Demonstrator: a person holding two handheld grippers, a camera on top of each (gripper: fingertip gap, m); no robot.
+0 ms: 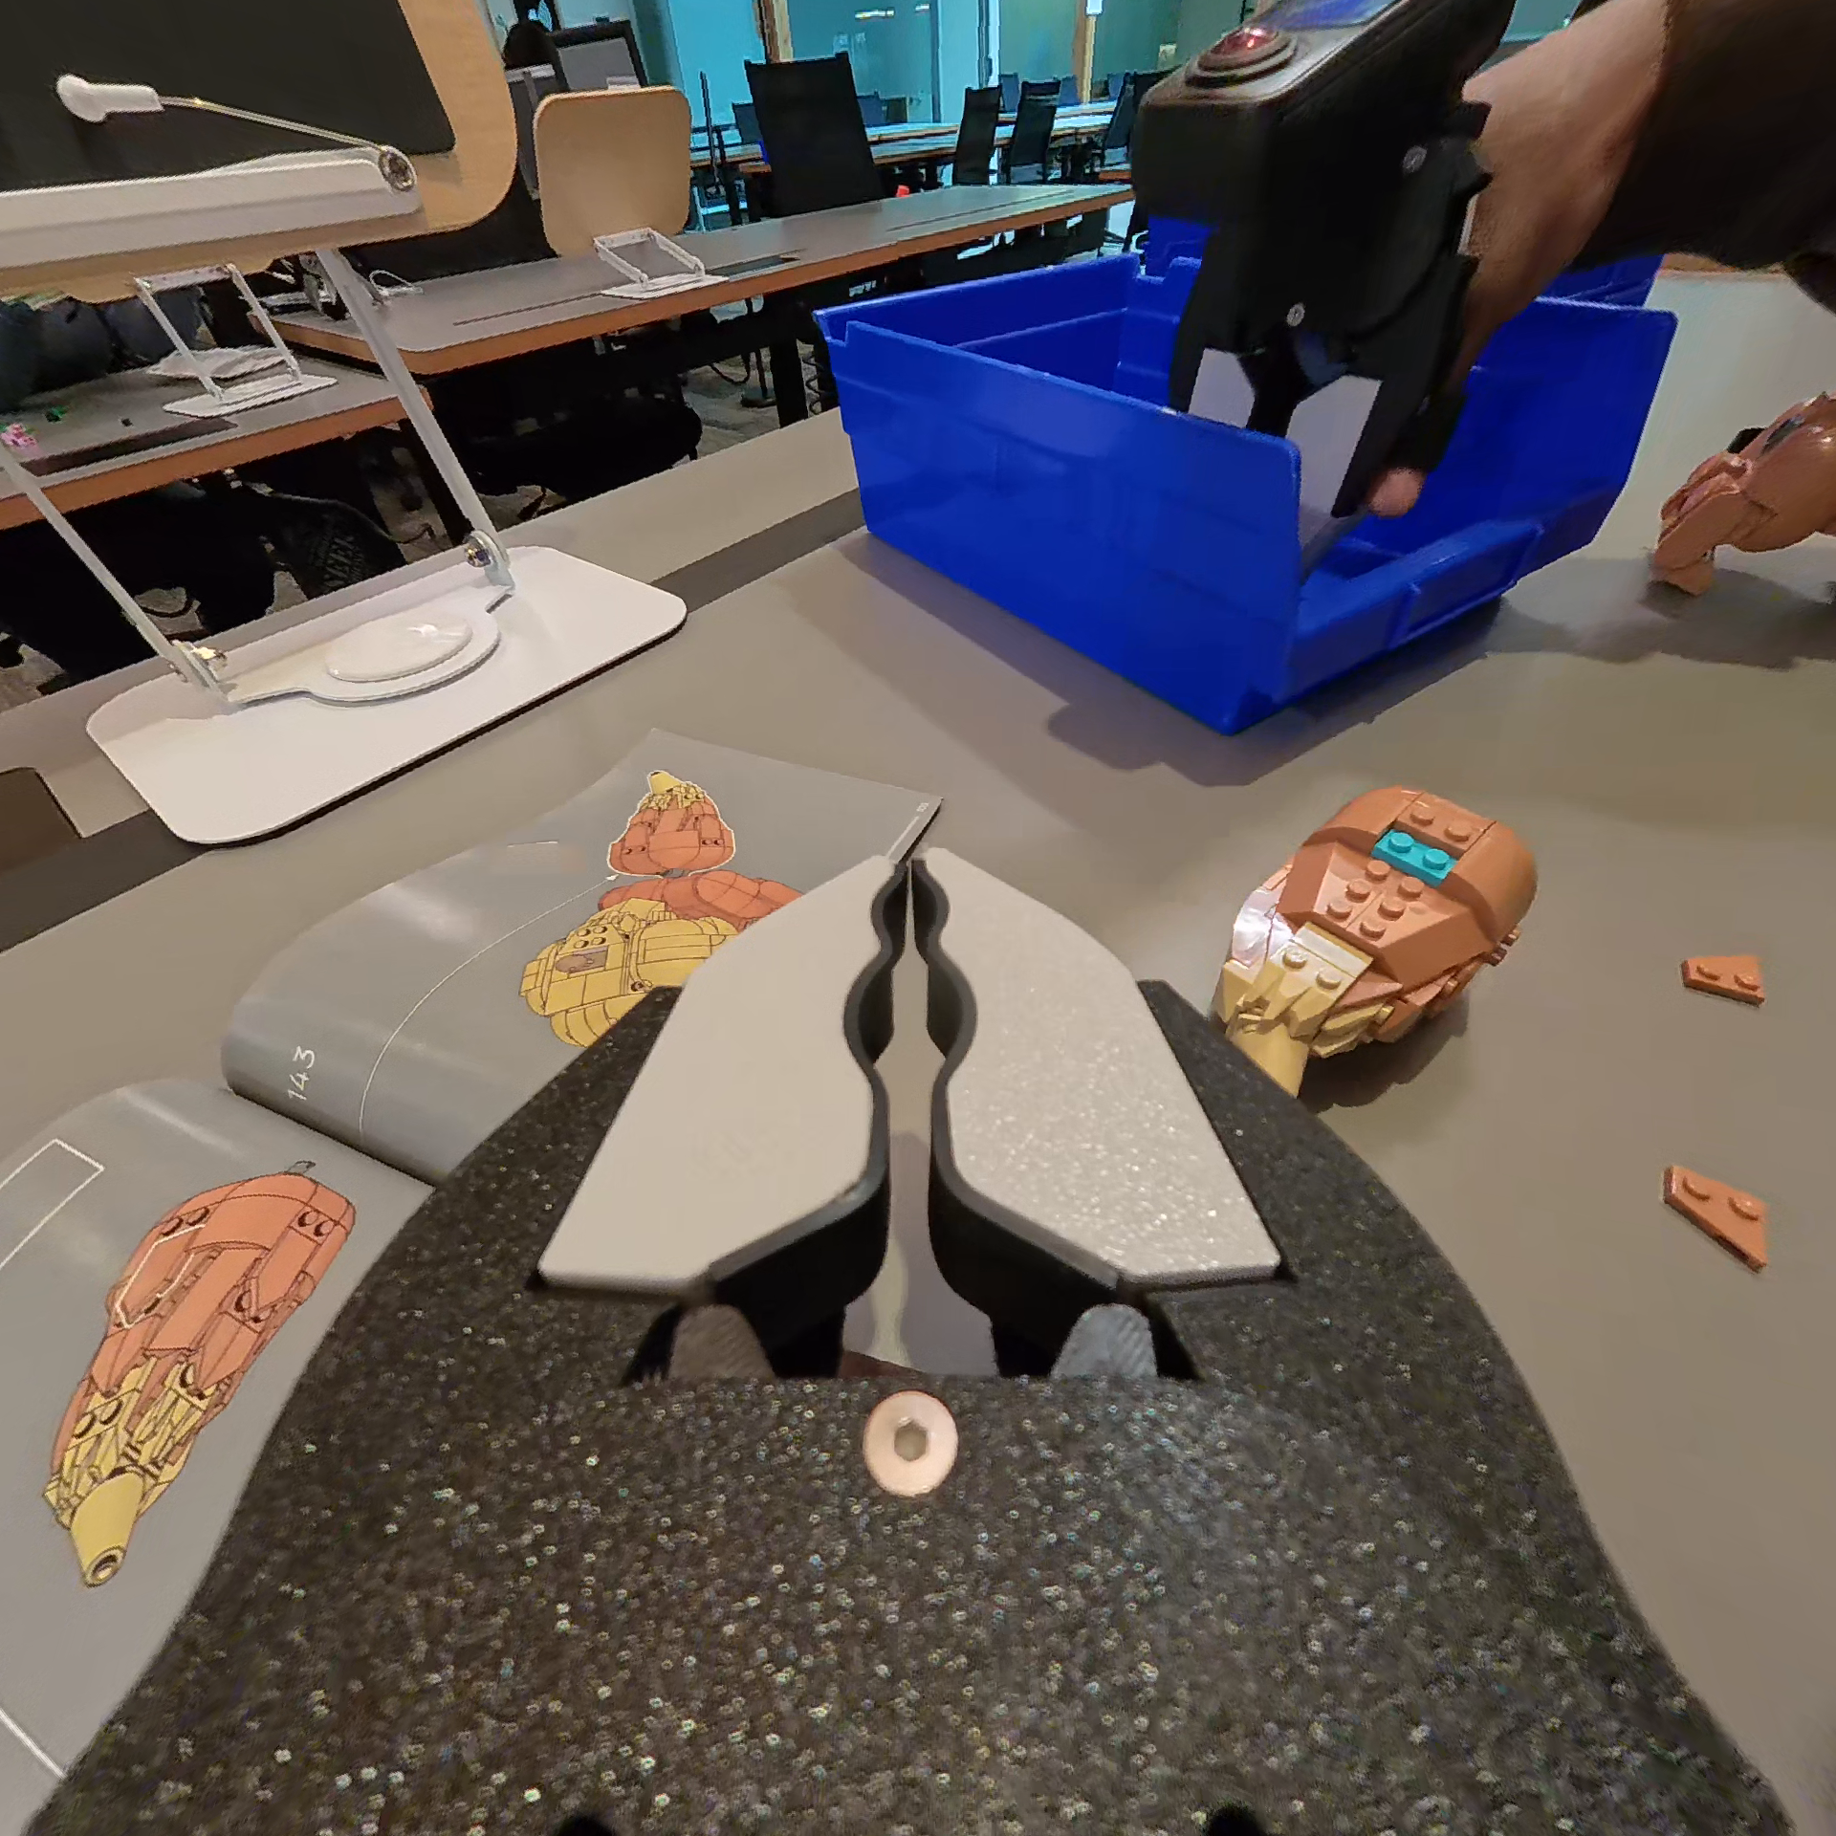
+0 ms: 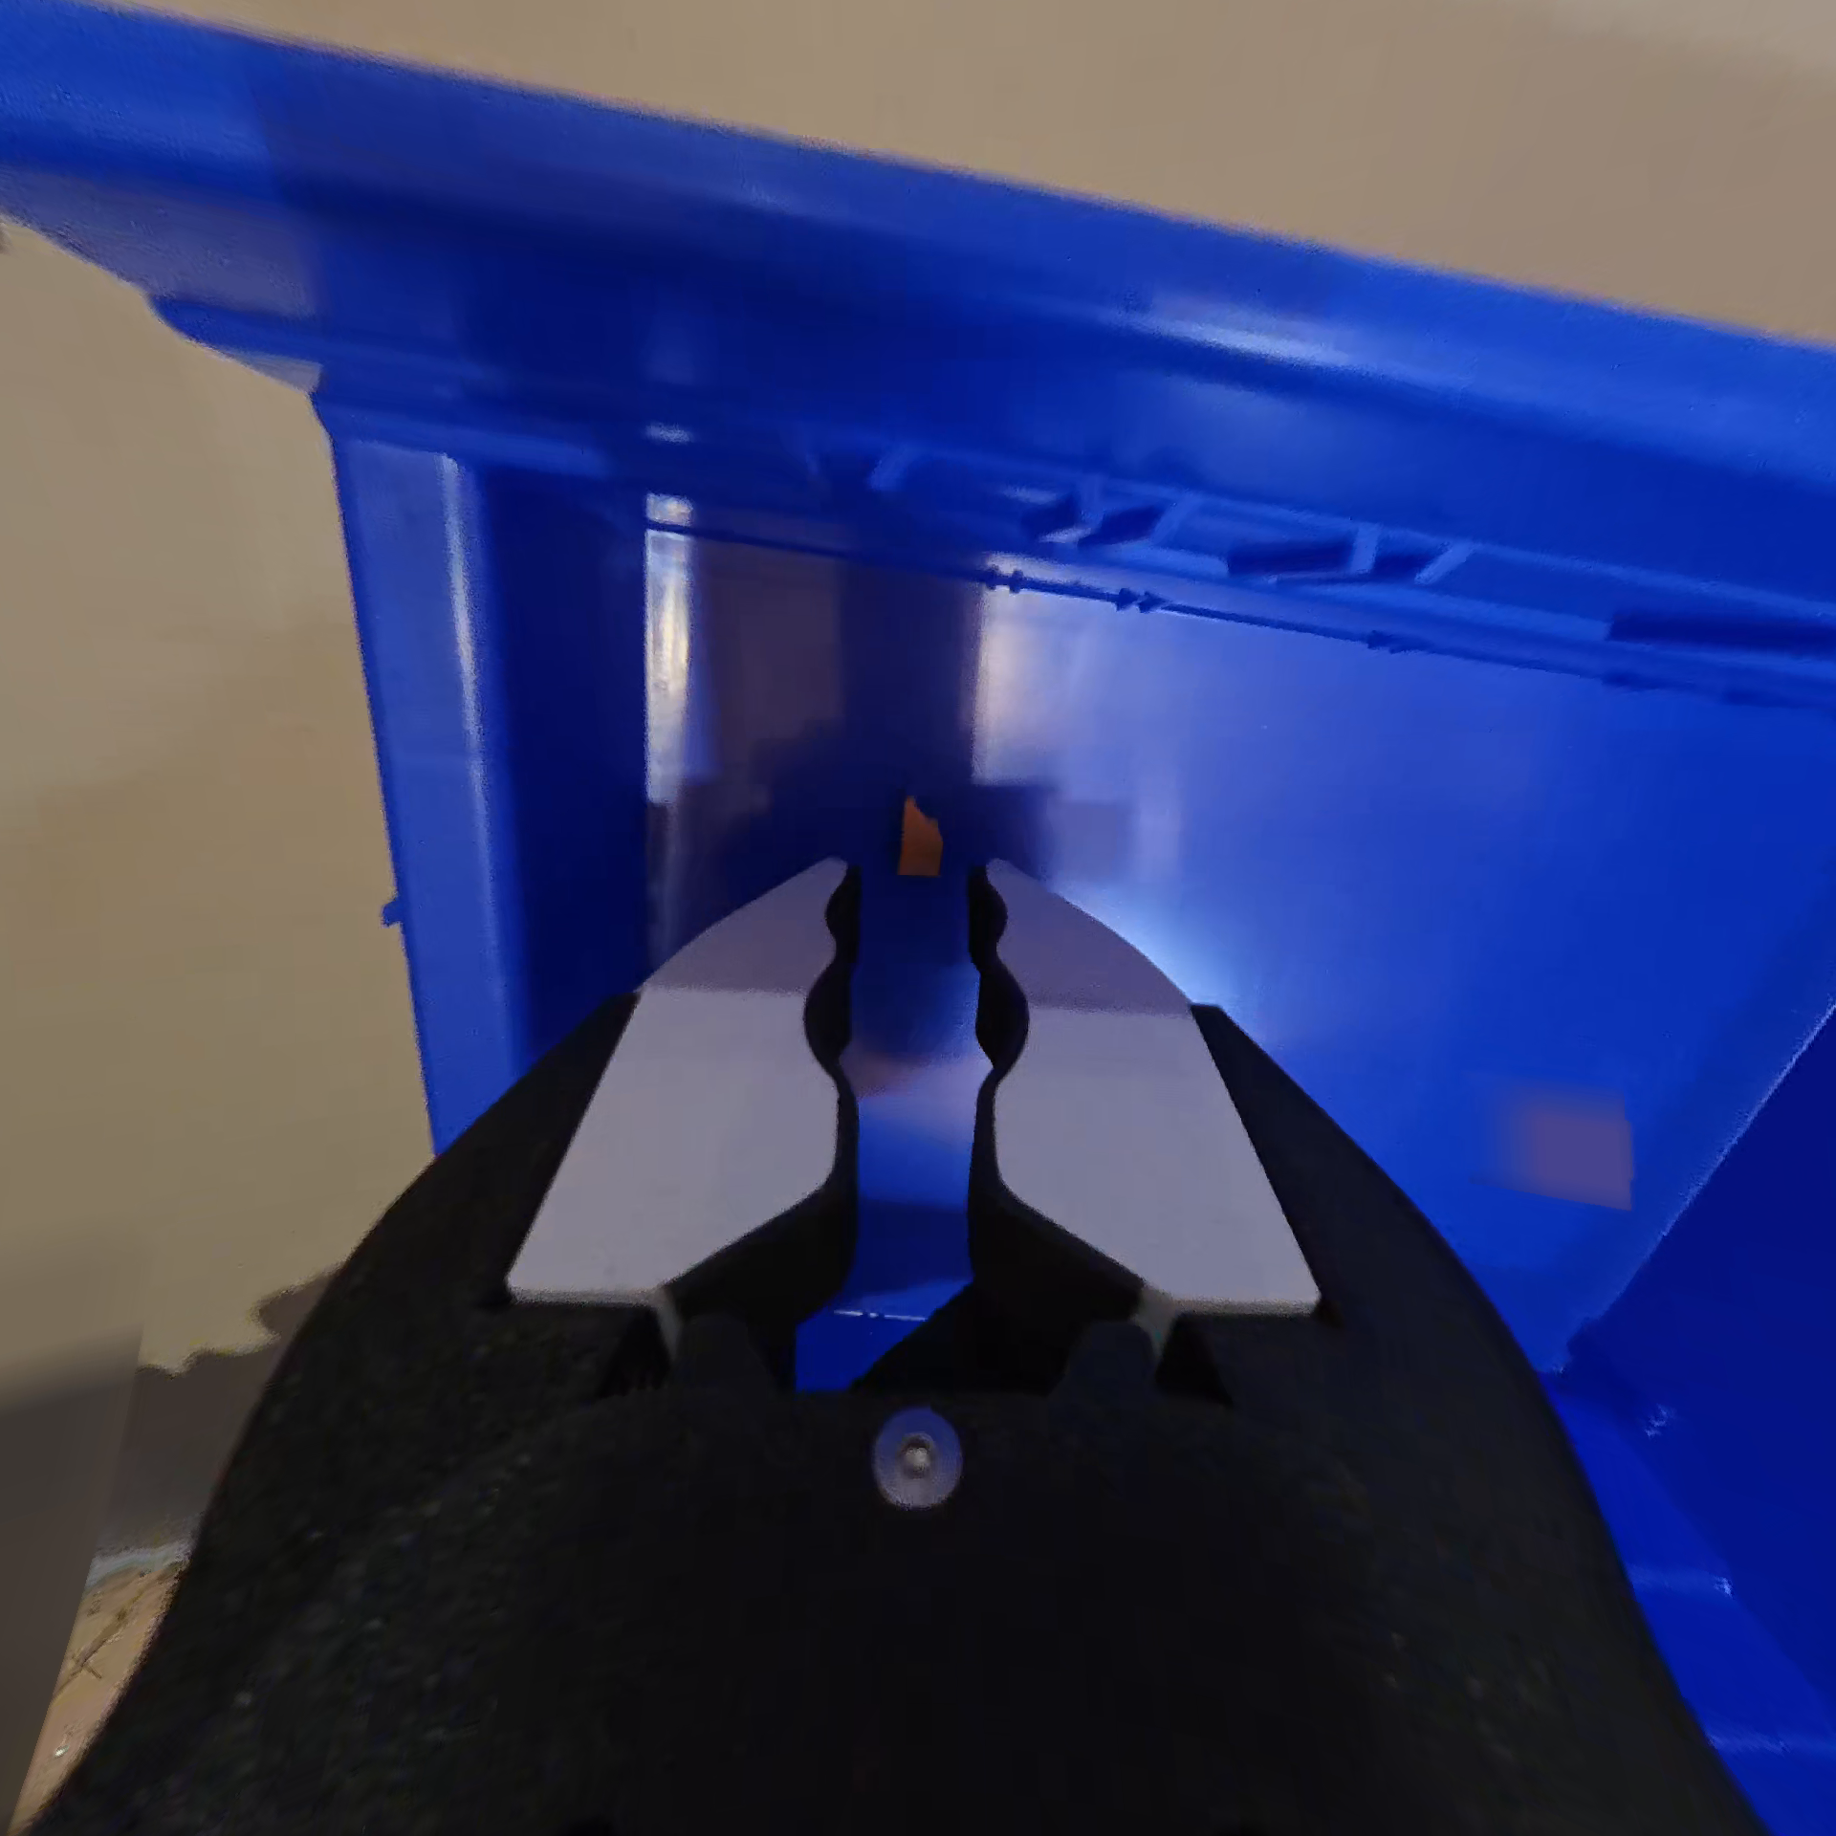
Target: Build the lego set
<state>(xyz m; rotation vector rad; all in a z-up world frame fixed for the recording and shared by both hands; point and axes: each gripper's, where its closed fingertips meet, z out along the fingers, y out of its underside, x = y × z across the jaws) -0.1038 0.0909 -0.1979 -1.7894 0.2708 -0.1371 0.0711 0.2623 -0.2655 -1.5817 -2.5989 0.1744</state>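
My left gripper (image 1: 909,866) is shut and empty, hovering above an open instruction booklet (image 1: 427,1003) on the grey table. A copper and tan lego assembly (image 1: 1391,934) with a teal plate on top lies just right of its fingertips. Two small copper wedge plates (image 1: 1724,979) (image 1: 1719,1214) lie farther right. My right gripper (image 1: 1282,437) reaches down into a blue bin (image 1: 1043,497). In the right wrist view this gripper (image 2: 909,874) is open by a narrow gap. A small orange piece (image 2: 919,840) lies on the floor of the bin (image 2: 1292,894) just beyond its tips.
A white folding stand (image 1: 397,676) sits at the table's back left. Another copper lego assembly (image 1: 1749,497) lies at the right edge, beside the bin. Desks and chairs stand behind the table. Left tips to right tips: about 25 cm.
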